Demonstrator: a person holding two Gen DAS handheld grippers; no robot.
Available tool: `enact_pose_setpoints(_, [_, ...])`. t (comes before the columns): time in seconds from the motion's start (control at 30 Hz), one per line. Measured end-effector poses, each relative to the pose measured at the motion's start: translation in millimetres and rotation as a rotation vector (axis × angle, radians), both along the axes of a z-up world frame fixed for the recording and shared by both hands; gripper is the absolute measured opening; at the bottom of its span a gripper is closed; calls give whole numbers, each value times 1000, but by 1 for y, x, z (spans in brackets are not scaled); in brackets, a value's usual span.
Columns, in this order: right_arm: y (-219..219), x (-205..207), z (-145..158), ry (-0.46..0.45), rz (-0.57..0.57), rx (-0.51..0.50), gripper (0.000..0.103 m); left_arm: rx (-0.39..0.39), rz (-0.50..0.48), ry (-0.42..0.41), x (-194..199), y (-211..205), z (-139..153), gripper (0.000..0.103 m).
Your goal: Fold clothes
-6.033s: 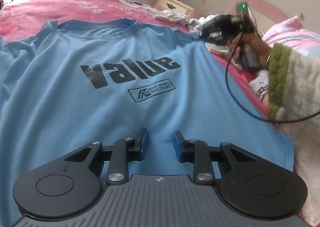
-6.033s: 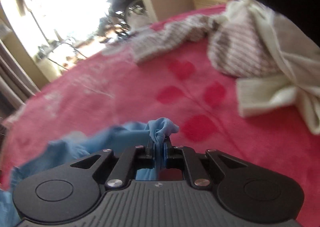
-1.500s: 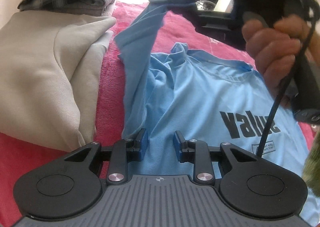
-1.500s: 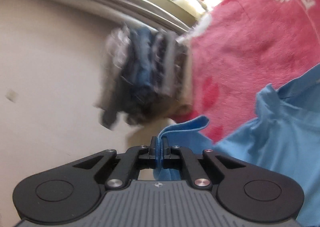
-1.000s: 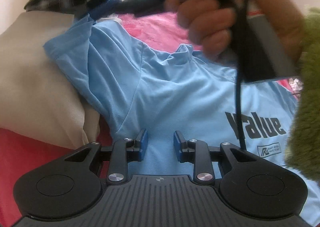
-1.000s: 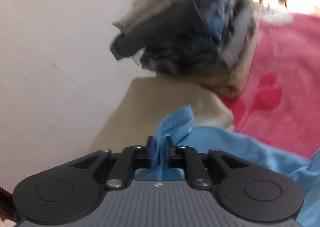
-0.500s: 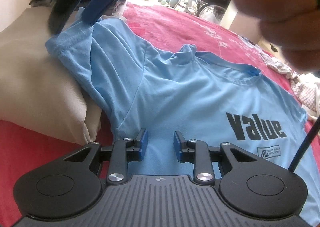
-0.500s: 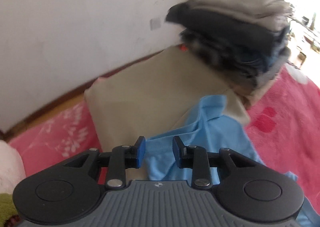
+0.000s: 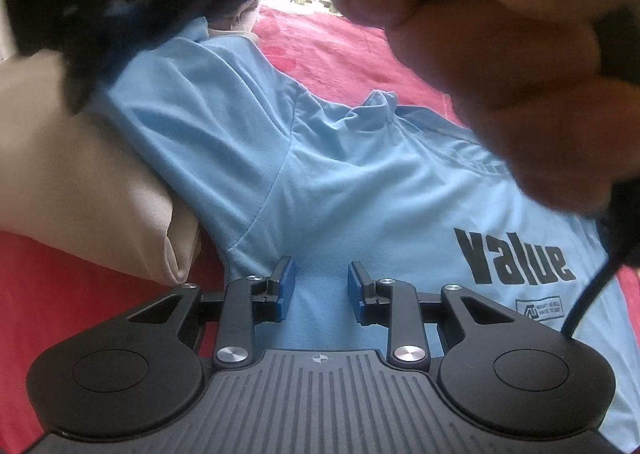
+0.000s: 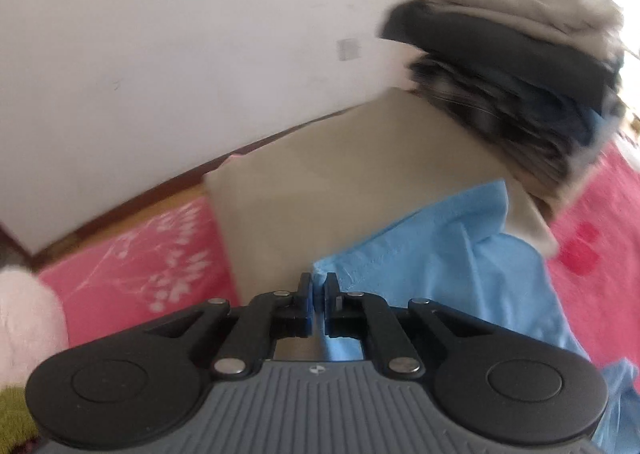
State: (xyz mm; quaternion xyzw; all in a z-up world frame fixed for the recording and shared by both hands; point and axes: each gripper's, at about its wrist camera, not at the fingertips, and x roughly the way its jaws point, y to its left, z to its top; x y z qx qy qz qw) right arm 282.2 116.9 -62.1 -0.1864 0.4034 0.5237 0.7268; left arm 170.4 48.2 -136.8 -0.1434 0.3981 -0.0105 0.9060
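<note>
A light blue T-shirt (image 9: 360, 181) printed "value" lies face up on the red bedspread (image 9: 340, 49). Its left sleeve (image 9: 192, 93) is draped up over a beige folded cloth (image 9: 72, 165). My left gripper (image 9: 319, 286) is open, low over the shirt beside the armpit seam. My right gripper (image 10: 319, 292) has its jaws nearly together at the sleeve's edge (image 10: 420, 250); whether cloth is between them does not show clearly. The right hand and its gripper fill the top of the left wrist view, blurred.
A stack of folded dark and grey clothes (image 10: 520, 65) sits on the beige cloth (image 10: 340, 181) against the white wall (image 10: 180, 45). A pink fluffy item (image 10: 24, 318) lies at the left edge. A black cable (image 9: 592, 294) hangs over the shirt.
My right gripper carried the sleeve out over the beige cloth, opened half a second ago, and its jaws have now closed to a narrow gap. My left gripper stayed open in place.
</note>
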Motion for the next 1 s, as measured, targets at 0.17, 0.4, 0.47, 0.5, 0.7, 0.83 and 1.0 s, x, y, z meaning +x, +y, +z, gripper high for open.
enact_pose_setpoints(0.17, [14, -12, -7, -34, 94, -67, 14, -20, 10, -2, 0, 2, -1, 29])
enact_pose_setpoints(0.4, [-24, 27, 26, 1, -80, 144, 36, -32, 19, 2, 0, 3, -1, 29])
enact_pose_setpoints(0.47, [-35, 54, 25, 34, -217, 157, 36, -41, 25, 5, 0, 4, 0, 29])
enact_pose_setpoints(0.5, [-40, 68, 22, 52, -280, 158, 37, -42, 29, 5, 1, 3, -1, 29])
enact_pose_setpoints(0.7, [-3, 110, -22, 124, -328, 38, 19, -23, 29, -3, -8, 6, 1, 29])
enact_pose_setpoints(0.83, [12, 114, -20, 68, -351, 92, 19, -18, 22, -7, -7, 4, 0, 29])
enact_pose_setpoints(1.0, [-59, 118, 22, -1, -482, 211, 19, -49, 31, 0, -7, 9, 2, 29])
